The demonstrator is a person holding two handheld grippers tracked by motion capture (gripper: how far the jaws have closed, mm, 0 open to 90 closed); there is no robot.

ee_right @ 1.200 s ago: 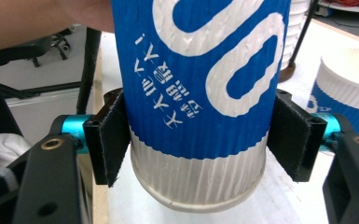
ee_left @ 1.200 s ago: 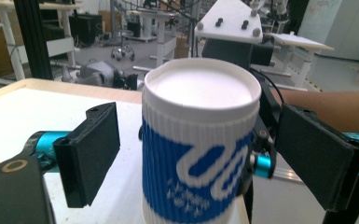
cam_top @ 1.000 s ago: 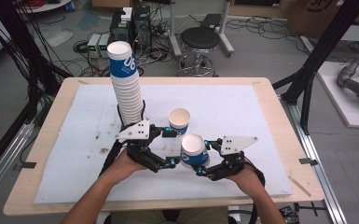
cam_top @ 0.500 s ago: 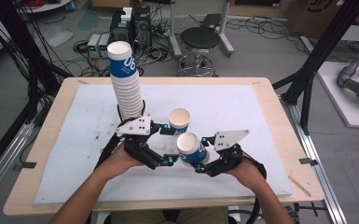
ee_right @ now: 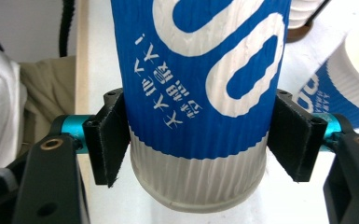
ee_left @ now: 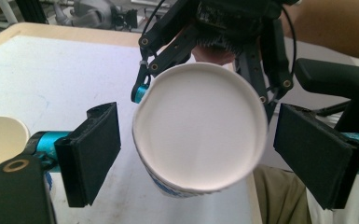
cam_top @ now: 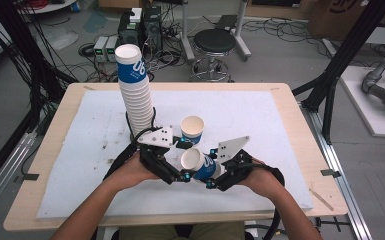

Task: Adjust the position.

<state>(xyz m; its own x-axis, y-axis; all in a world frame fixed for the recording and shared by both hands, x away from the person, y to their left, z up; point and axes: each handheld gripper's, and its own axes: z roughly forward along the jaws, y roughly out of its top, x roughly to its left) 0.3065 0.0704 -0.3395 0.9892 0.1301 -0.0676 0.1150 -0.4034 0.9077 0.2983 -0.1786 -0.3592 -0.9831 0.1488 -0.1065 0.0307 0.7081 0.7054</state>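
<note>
Two handheld grippers meet over the near middle of the light wooden desk (cam_top: 50, 150) with its white mat, and three sets of ribbed blue-and-white paper cups show there. At the left, the tall stack of nested blue-and-white paper cups (cam_top: 134, 90) stands upright near the back of the mat, its top cup bearing large white looping figures on a blue band that cannot be read from the high view. The left gripper (cam_top: 176, 172) lies just in front of that stack with its fingers (ee_left: 93, 151) spread wide, standing apart on either side of the rim of the held paper cup (cam_top: 199, 164) without touching it; the left gripper view looks straight into that cup's mouth, which is white and holds nothing. Behind the grippers a single upright paper cup (cam_top: 192, 129) stands on the mat, also open and with nothing in it. The right gripper (ee_right: 200, 140) has its fingers (ee_right: 109, 140) pinching the held cup by its lower body, the pads pressed against the ribbed wall on both sides; the cup's blue band carries big white looping shapes and a line of small white Chinese characters, too small to read for certain. Compared with half a second ago, the held cup has tipped further, its mouth now turned toward the left gripper.
</note>
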